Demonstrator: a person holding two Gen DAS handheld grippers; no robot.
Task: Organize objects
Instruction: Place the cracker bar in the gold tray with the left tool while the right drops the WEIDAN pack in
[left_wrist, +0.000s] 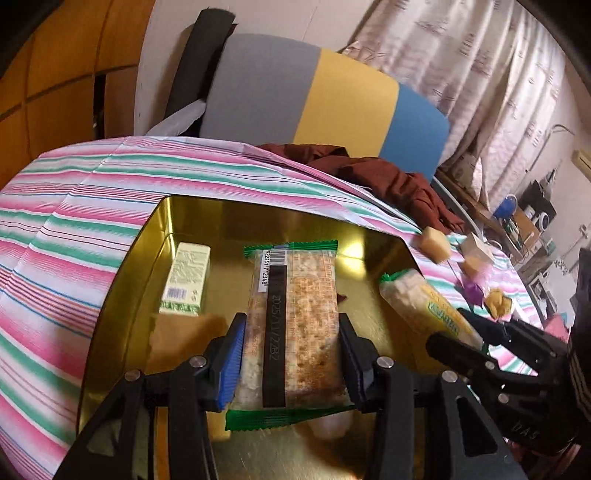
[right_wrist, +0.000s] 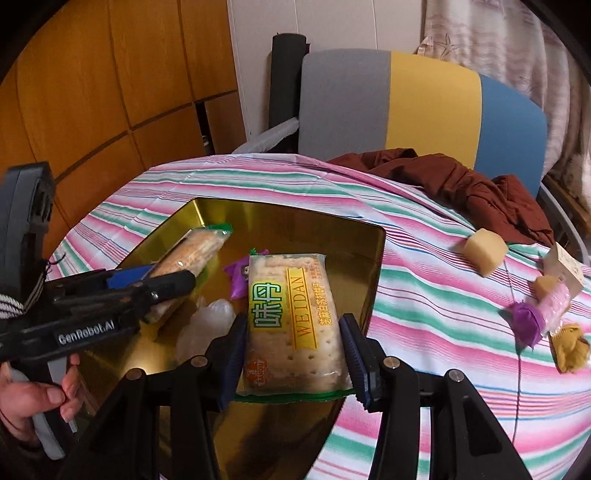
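A gold tin tray (left_wrist: 122, 295) (right_wrist: 369, 273) sits on the striped tablecloth. My left gripper (left_wrist: 291, 358) is shut on a cracker pack (left_wrist: 295, 325) with its barcode side up, held over the tray; it also shows in the right wrist view (right_wrist: 192, 254). My right gripper (right_wrist: 291, 354) is shut on a second cracker pack (right_wrist: 295, 325) labelled WEIDAN, over the tray's right side; it also shows in the left wrist view (left_wrist: 424, 302). In the tray lie a small green box (left_wrist: 184, 280), a purple wrapper (right_wrist: 238, 277) and a clear wrapped piece (right_wrist: 207, 325).
Loose items lie on the cloth to the right: a tan block (right_wrist: 485, 251), a purple wrapped sweet (right_wrist: 526, 321), a pink roll (right_wrist: 554, 306) and a yellow lump (right_wrist: 570, 347). A maroon cloth (right_wrist: 461, 184) lies by a grey, yellow and blue chair (right_wrist: 424, 99).
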